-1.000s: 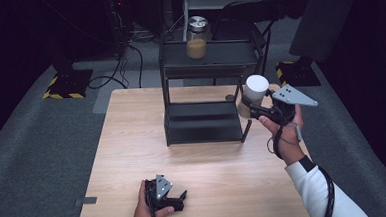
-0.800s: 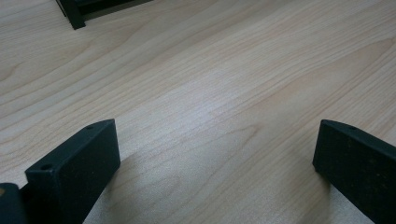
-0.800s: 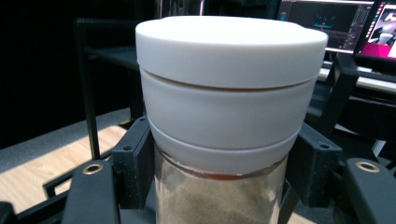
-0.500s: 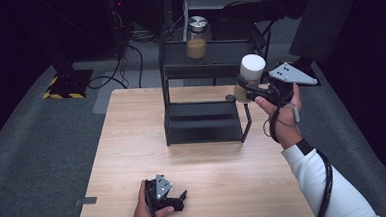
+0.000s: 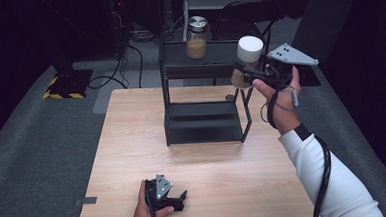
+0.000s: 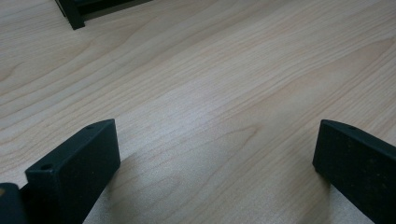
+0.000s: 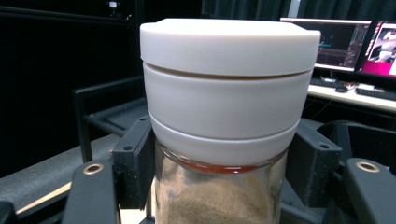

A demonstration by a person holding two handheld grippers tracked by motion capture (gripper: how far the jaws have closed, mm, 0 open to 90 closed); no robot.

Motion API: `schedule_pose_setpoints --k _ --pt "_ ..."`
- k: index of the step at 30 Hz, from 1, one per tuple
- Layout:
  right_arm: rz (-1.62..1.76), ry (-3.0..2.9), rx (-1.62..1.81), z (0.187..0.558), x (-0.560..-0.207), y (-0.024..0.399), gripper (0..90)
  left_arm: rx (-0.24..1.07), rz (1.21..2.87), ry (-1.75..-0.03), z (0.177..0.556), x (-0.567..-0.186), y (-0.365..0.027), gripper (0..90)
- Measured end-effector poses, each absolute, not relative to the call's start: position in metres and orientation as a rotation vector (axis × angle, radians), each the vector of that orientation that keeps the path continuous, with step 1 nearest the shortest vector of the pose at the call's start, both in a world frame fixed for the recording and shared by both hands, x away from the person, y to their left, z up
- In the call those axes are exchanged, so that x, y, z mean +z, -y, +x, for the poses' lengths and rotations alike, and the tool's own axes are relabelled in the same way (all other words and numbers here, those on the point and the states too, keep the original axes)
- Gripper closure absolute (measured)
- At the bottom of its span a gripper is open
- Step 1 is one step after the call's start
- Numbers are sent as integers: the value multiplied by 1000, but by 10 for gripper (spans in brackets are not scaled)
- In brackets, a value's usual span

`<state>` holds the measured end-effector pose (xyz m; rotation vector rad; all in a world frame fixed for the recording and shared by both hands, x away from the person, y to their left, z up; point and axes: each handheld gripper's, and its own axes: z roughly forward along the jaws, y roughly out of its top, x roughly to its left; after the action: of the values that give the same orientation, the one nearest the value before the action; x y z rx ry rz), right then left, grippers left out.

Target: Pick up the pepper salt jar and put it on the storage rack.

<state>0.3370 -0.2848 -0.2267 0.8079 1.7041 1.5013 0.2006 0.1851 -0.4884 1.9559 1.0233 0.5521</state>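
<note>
- The right gripper (image 5: 244, 75) has its fingers (image 7: 135, 163) clamped on the glass body of the white-lidded jar (image 5: 247, 60), just under the lid; sandy powder shows inside the glass
- The jar is held in the air off the tabletop (image 5: 132, 141), at the right-hand end of the black shelf rack (image 5: 203, 95), about level with the rack's top shelf
- A second jar with a metal lid (image 5: 196, 36) already stands on that top shelf, so the likely aim is to set this one beside it
- Done, by my reading: the pick-up and the lift. Left: carry the jar over the shelf, set it down, let go
- The jar stands upright, long axis vertical, lid pointing up, perhaps slightly tilted
- The left gripper (image 5: 178, 199) rests on the tabletop near the front edge, its fingers (image 6: 74, 170) spread wide with nothing between them
</note>
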Motion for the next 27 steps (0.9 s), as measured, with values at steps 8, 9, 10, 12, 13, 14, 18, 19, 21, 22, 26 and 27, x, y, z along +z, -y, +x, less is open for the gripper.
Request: schedule_pose_setpoints --k 8,9,10,12,13,14,18,19,21,22,26,27 --pt "795 -1678 1507 348 -209 274 343 552 1955 -1023 201 -489 -185 4" --pt "791 -1673 1501 350 -207 273 343 552 1955 -1024 201 -489 -185 3" --pt "794 -1669 1497 351 -205 272 343 552 1955 -1024 201 -489 -185 3" --pt "798 -1658 1491 354 -204 270 343 552 1955 -1023 201 -489 -185 3" --pt "798 -1651 1490 356 -203 269 343 552 1955 -1023 201 -489 -185 3" --pt "806 -1646 1490 358 -202 268 343 552 1955 -1023 201 -489 -185 4" --pt "812 -1622 1481 366 -197 264 343 552 1955 -1023 201 -489 -185 3" --pt "814 -1615 1474 367 -196 263 343 552 1955 -1023 201 -489 -185 3" --pt "816 -1605 1477 372 -193 261 343 551 1956 -1022 201 -489 -185 3" --pt "821 -1599 1471 374 -191 259 343 551 1956 -1022 201 -489 -185 3" --pt "832 -1563 1468 381 -188 253 343 551 1956 -1021 201 -489 -185 3" --pt "837 -1558 1473 383 -188 252 343 551 1956 -1022 201 -489 -185 3"
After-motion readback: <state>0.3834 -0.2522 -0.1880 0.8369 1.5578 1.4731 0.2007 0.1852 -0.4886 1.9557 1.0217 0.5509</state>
